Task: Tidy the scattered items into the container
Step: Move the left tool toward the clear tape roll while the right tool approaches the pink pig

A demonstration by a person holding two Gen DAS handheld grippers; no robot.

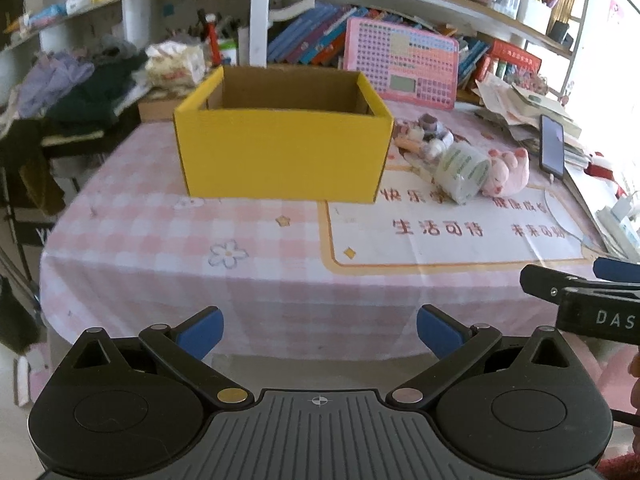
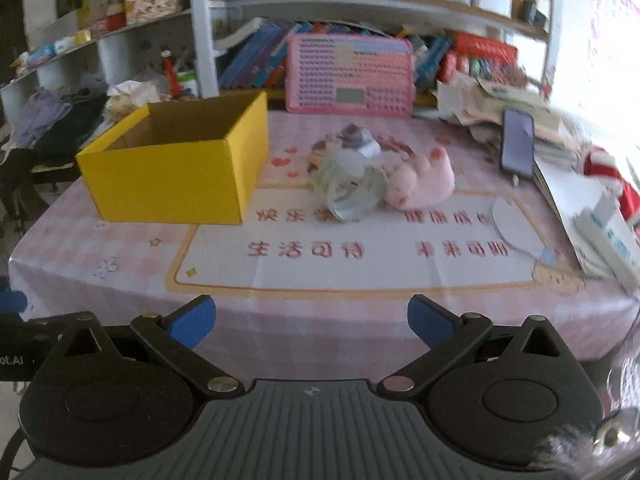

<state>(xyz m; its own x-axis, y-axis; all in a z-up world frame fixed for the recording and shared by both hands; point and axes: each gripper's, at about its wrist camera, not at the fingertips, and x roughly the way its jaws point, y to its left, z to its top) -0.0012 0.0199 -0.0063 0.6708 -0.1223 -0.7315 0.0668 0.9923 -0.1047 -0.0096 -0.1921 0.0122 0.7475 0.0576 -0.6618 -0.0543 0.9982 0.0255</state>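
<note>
An open yellow cardboard box (image 1: 280,156) stands on the pink checked tablecloth; it also shows in the right wrist view (image 2: 172,176). To its right lie a clear tape roll (image 1: 462,174) (image 2: 350,188), a pink plush pig (image 1: 506,172) (image 2: 420,182) and a small purple-grey item (image 1: 430,130) (image 2: 358,140). My left gripper (image 1: 320,334) is open and empty at the table's near edge. My right gripper (image 2: 312,326) is open and empty, also at the near edge, well short of the items.
A phone (image 1: 552,146) (image 2: 518,142) leans at the right by stacked papers (image 2: 492,100). A pink keyboard toy (image 2: 350,74) and shelves of books stand behind. Clothes (image 1: 80,84) pile at the left. White boxes (image 2: 608,236) sit at the right edge.
</note>
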